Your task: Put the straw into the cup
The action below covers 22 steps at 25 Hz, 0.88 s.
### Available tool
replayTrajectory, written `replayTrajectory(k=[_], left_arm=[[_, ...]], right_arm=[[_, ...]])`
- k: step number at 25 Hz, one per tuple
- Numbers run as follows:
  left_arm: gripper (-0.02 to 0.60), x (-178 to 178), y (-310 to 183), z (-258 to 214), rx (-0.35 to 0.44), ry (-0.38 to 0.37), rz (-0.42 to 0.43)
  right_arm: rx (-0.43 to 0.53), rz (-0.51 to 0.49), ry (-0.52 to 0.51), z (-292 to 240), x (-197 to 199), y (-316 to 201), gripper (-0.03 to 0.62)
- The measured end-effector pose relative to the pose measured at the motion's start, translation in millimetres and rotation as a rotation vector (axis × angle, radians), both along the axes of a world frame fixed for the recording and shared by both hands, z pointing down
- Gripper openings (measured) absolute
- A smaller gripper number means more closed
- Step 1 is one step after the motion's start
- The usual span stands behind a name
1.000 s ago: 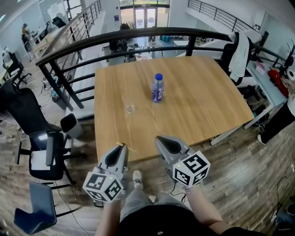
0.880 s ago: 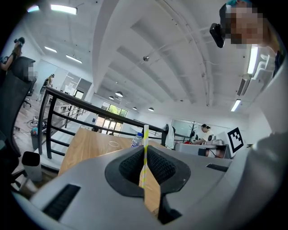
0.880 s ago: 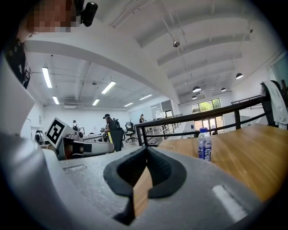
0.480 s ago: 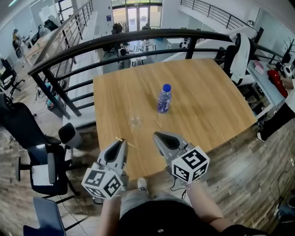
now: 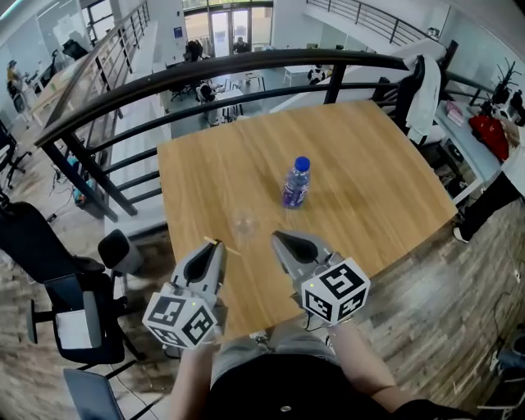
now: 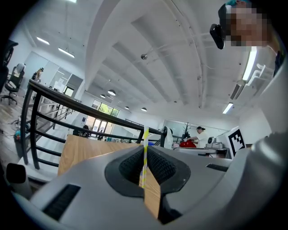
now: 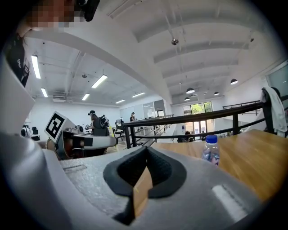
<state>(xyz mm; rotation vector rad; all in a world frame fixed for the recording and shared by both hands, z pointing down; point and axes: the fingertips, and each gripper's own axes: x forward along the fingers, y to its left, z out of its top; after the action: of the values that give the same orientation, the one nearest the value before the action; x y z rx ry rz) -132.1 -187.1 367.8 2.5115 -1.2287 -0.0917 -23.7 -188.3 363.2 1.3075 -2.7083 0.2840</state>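
Tabletop (image 5: pixel 369 180); left gripper (image 5: pixel 216 246) jaws pinch straw (image 6: pixel 146 139)

**Bright, even hall light; heavy fisheye bending**

Light comes from ceiling strip lamps (image 7: pixel 100 81) and daylight through tall windows (image 5: pixel 220 20). The bench (image 5: pixel 369 189) carries only soft, faint shadows and a pale sheen. All views bow hard at the edges, and both gripper views have black corners. The clear cup (image 5: pixel 244 224) looks faint and slightly smeared.

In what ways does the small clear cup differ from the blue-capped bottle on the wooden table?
The clear cup is shorter than the blue-capped bottle. The cup is open-topped; the bottle is capped. The cup stands nearer the table's near edge, the bottle farther back. Both stand upright on the wooden table.
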Motion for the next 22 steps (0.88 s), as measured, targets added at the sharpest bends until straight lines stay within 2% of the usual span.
replayTrajectory(k=[10, 22], left_arm=[[0.035, -4, -14, 10, -0.031, 0.015, 0.001], [0.035, 1, -36, 17, -0.057, 0.02, -0.065]], right_arm=[[-0.026, 0.01, 0.009, 7, 2, -15, -0.002], [-0.037, -0.068, 0.007, 10, 7, -39, -0.002]])
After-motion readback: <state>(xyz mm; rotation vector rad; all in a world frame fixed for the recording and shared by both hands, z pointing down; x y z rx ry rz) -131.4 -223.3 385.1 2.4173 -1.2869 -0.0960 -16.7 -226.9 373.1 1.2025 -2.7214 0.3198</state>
